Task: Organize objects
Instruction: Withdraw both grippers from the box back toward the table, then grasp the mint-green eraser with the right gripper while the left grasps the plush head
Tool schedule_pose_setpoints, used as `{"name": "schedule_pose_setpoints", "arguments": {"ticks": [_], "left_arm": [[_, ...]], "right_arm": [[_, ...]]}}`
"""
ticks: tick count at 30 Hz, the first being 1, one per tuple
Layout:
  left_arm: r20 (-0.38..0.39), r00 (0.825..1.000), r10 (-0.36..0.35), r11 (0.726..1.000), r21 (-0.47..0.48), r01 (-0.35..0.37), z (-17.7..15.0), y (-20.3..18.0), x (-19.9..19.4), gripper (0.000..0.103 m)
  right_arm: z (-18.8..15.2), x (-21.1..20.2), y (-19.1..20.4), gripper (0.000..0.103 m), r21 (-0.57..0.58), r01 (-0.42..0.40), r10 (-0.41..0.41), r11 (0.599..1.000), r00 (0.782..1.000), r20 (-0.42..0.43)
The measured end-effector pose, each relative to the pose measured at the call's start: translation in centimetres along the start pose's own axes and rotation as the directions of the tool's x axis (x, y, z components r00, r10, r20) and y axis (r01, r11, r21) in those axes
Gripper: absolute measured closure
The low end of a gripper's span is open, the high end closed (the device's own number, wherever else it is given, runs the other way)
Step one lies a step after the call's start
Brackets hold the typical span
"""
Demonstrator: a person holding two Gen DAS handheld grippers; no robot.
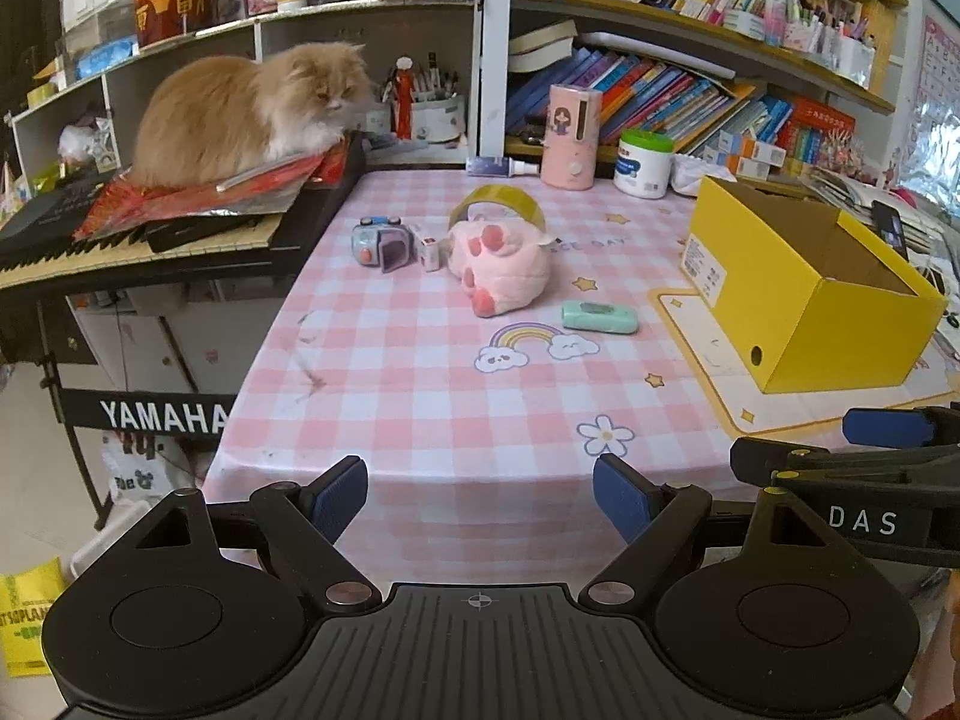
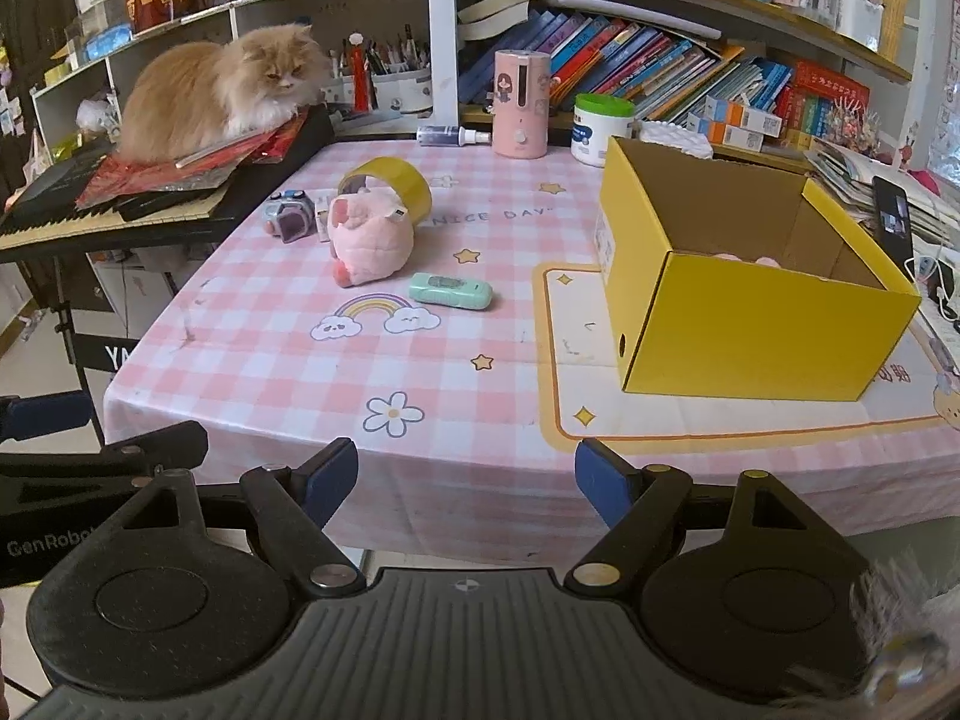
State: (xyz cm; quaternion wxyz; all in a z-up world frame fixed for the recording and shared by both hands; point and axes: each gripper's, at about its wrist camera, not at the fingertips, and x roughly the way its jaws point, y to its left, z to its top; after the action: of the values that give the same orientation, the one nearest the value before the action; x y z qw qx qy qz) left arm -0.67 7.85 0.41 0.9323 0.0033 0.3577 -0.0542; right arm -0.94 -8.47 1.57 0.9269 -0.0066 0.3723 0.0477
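On the pink checked tablecloth (image 1: 420, 396) (image 2: 456, 360) lie a pink plush toy (image 1: 501, 267) (image 2: 369, 240), a roll of yellow tape (image 1: 498, 207) (image 2: 396, 180) behind it, a small grey-blue toy camera (image 1: 383, 241) (image 2: 290, 213), a little white box (image 1: 429, 249) and a mint-green case (image 1: 600, 317) (image 2: 450, 289). An open yellow cardboard box (image 1: 804, 300) (image 2: 744, 300) stands at the right; something pink shows at its bottom in the right wrist view. My left gripper (image 1: 480, 495) and right gripper (image 2: 465, 483) both hover open at the table's near edge, with nothing between the fingers.
A fluffy orange cat (image 1: 240, 114) (image 2: 210, 96) sits on red papers atop a keyboard (image 1: 120, 246) left of the table. A pink cylinder (image 1: 570, 138) (image 2: 521, 105), a white jar (image 1: 643, 165) and a spray bottle (image 2: 453, 135) stand at the back edge. Crowded bookshelves (image 1: 690, 90) rise behind.
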Motion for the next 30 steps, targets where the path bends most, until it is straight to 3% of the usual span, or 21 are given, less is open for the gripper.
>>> {"name": "schedule_pose_setpoints", "arguments": {"ticks": [18, 30], "left_arm": [[-0.067, 0.997, 0.034, 0.999, -0.026, -0.035, 4.0, 0.6, 7.5, 0.018], [-0.103, 0.991, 0.088, 0.989, -0.108, -0.099, 7.3, 1.6, 12.1, 0.018]], "right_arm": [[4.9, 8.3, -0.6, 0.024, -0.030, -0.046, 0.044, 0.998, 0.996, -0.082], [8.3, 15.1, -1.7, 0.024, -0.065, -0.083, 0.074, 0.994, 0.989, -0.130]]}}
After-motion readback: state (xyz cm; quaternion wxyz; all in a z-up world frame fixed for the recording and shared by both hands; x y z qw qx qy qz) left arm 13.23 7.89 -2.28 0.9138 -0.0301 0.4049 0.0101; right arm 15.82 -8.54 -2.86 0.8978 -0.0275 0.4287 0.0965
